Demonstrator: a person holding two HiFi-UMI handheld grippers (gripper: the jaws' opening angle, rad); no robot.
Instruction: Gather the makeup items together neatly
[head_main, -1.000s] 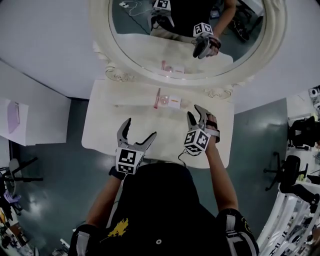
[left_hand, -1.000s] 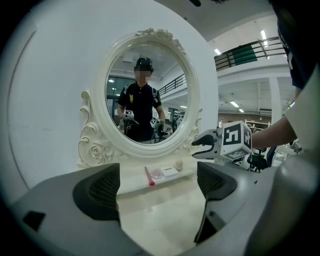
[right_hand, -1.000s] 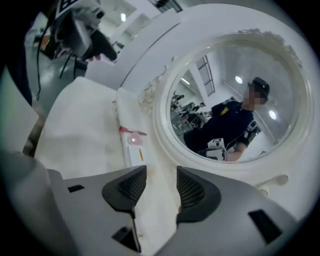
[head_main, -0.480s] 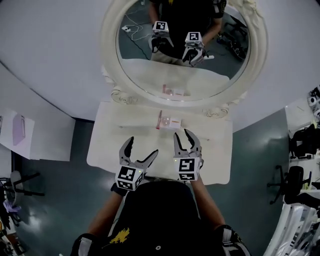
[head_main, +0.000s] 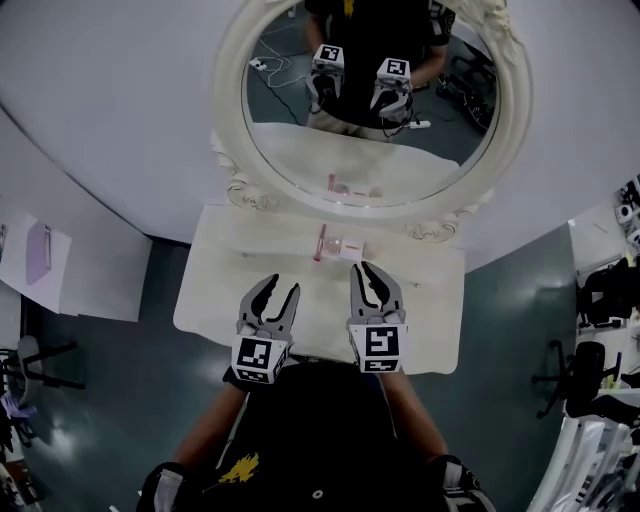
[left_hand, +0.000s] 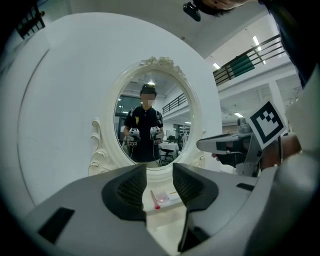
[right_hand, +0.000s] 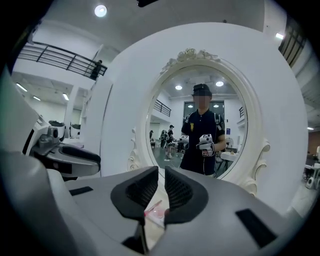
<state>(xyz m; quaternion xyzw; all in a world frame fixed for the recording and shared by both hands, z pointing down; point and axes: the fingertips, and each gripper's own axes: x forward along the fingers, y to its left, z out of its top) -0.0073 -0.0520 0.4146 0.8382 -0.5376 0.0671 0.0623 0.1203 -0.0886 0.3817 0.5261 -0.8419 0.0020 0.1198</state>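
We reckon it's basically done: makeup items (head_main: 338, 245) sit bunched at 12 o'clock on the table (head_main: 225, 285). Our left gripper (head_main: 275, 293) just narrowed and our right gripper (head_main: 366, 271) just closed nearly shut, both empty.

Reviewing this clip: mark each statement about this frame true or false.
1. The pink tube lies on the table near the mirror. True.
2. The left gripper holds the pink tube. False: its jaws, which have just been closing, stand apart with nothing between them.
3. The right gripper grips nothing. True; its jaws have just been closing and are nearly together.
4. The mirror is rectangular. False: it is oval.
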